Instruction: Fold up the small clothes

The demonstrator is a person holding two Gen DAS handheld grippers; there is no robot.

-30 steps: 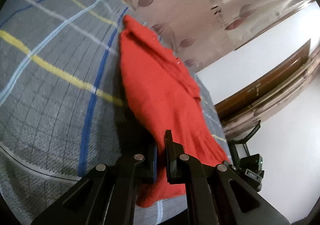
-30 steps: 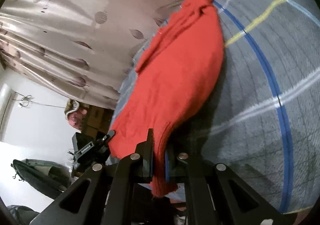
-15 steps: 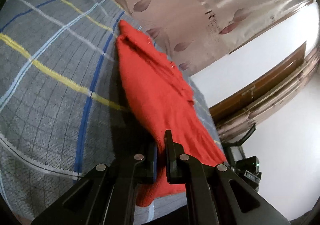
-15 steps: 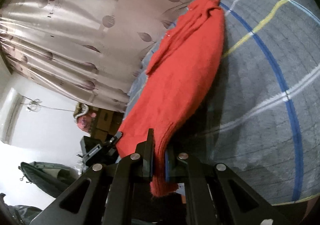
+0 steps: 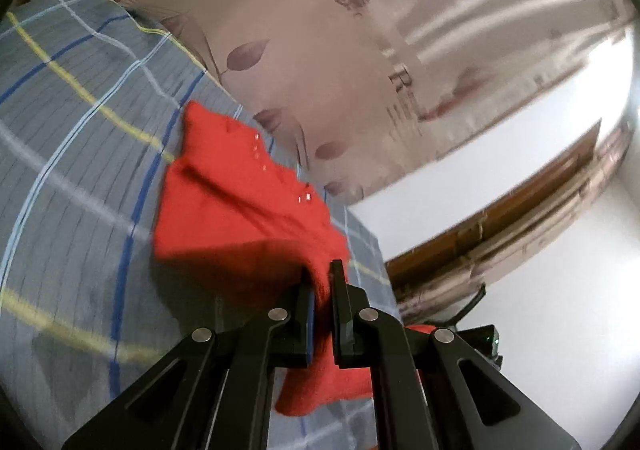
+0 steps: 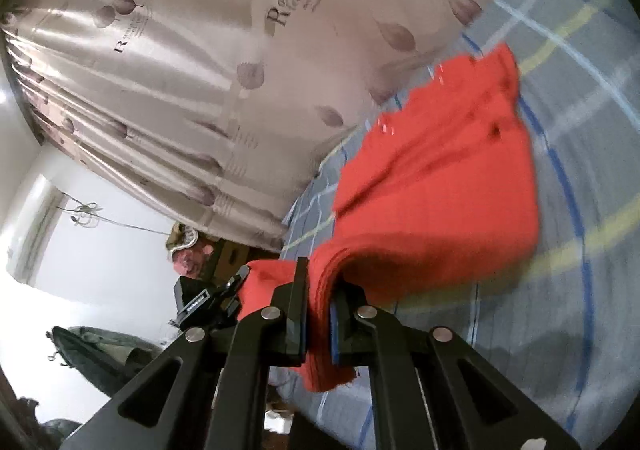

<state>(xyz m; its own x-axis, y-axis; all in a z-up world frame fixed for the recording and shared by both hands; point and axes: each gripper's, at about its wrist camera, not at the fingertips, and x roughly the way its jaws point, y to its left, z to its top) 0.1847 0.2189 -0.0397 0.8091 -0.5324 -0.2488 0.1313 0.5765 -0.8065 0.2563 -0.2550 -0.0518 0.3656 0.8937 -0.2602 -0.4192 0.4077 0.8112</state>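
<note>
Nearest to you, the left gripper (image 5: 320, 282) has its fingers (image 5: 339, 290) pressed together on one near corner of the red garment (image 5: 240, 210), with only the thickness of the knit between them. The right gripper (image 6: 320, 282) does the same on the other near corner, and a short tail of cloth hangs down below each pair of fingers.

Compared with a second ago, both hands are now higher and further forward. The near hem has left the bed (image 5: 72, 178) and bends over toward the far part of the garment, so the red shape looks shorter and you see a dark shadow under the lifted edge. (Both views are blurred, so the hands are probably in full movement.)

Further away, the collar end with its small shiny buttons lies flat on the grey checked bed cover, close to the edge beside the curtain (image 5: 360, 50). It seems not to slide.

For the task this means, in my judgement, that the first fold is in progress: the bottom half is travelling over the top half. You should keep both corners level, so that the hem lands straight near the collar.
</note>
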